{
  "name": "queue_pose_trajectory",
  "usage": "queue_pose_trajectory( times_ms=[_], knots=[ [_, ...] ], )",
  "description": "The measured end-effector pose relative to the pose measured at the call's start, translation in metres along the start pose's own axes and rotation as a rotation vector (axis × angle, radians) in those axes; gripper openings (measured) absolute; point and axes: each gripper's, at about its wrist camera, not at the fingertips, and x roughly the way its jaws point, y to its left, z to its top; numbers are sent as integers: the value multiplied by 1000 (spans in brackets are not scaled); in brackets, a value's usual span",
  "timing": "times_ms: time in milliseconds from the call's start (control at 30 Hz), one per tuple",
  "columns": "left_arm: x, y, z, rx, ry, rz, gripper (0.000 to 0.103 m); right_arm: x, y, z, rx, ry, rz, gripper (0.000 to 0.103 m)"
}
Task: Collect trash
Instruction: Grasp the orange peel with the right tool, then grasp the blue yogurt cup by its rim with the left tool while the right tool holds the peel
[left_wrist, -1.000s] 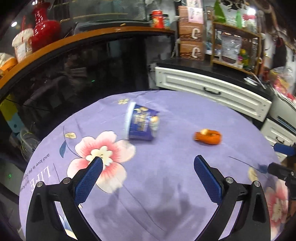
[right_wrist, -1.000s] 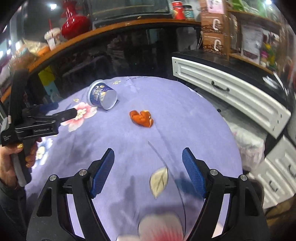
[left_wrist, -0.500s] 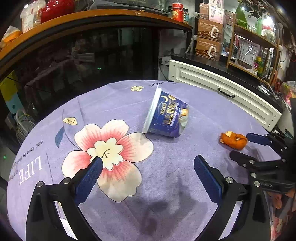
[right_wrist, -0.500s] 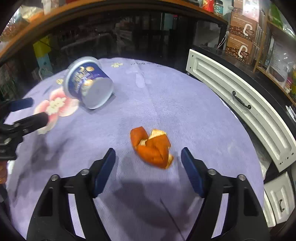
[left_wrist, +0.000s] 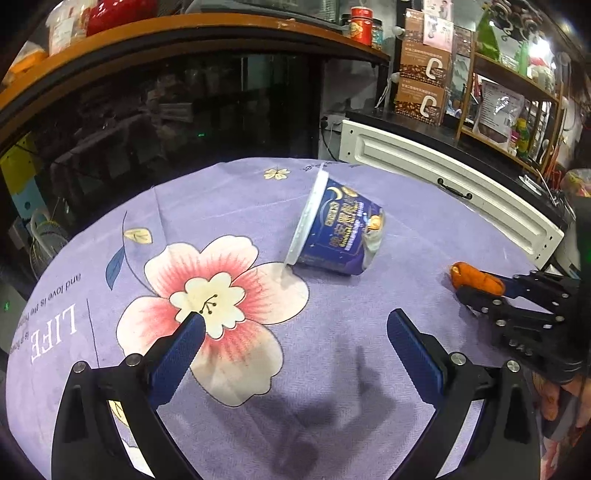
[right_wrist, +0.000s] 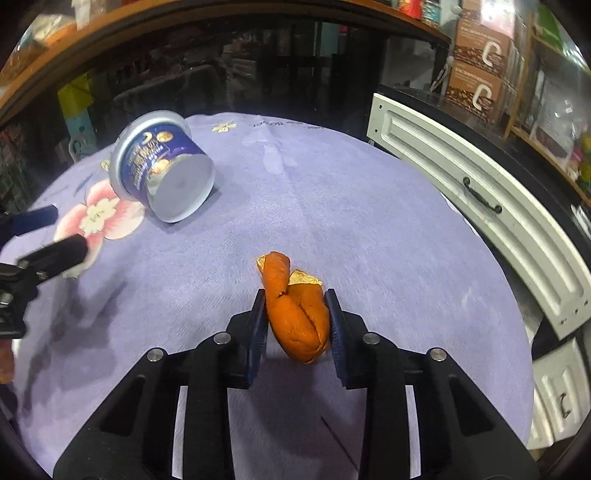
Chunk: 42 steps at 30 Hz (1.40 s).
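Observation:
An orange peel (right_wrist: 295, 321) lies on the purple flowered tablecloth (right_wrist: 332, 184). My right gripper (right_wrist: 295, 295) is closing on it, and both blue pads press its sides so that it folds. The left wrist view shows the same peel (left_wrist: 476, 280) at the right, in the right gripper (left_wrist: 480, 291). A blue instant-noodle cup (left_wrist: 340, 232) lies on its side beyond my left gripper (left_wrist: 295, 325), which stands open and empty just above the cloth. In the right wrist view the cup (right_wrist: 162, 173) is at the far left, with the left gripper (right_wrist: 48, 236) near it.
A white cabinet with drawer handles (right_wrist: 480, 199) runs close along the table's right edge. A dark glass counter with a wooden top (left_wrist: 184, 92) stands behind the table. Shelves with boxes (left_wrist: 424, 81) and bottles are at the back right.
The right gripper moved forward over the orange peel, came down and closed its jaws around it. The left gripper came a little nearer to the cup and stayed open.

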Motion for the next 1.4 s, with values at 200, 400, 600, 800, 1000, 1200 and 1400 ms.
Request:
queue_pose_trajectory(
  times_ms=[200, 400, 600, 800, 1000, 1200, 1400],
  knots=[
    [2, -20, 13, 78, -60, -3, 97, -34, -5, -15, 7, -24, 39, 32],
    [37, -37, 33, 150, -35, 39, 97, -53, -15, -27, 30, -30, 55, 32],
    [68, -46, 39, 207, -6, 87, 93, -57, -23, -35, 59, -23, 76, 32],
    [73, -49, 39, 234, 5, 85, 59, -59, -24, -37, 60, -32, 86, 32],
    [67, -47, 33, 234, 18, 69, 56, -66, -23, -40, 75, -43, 96, 32],
    [38, -41, 26, 173, -3, 13, 55, -83, -23, -51, 101, -63, 113, 32],
    [-26, -50, -2, 165, -71, -70, 56, -125, -27, -80, 145, -120, 125, 32]
  ],
)
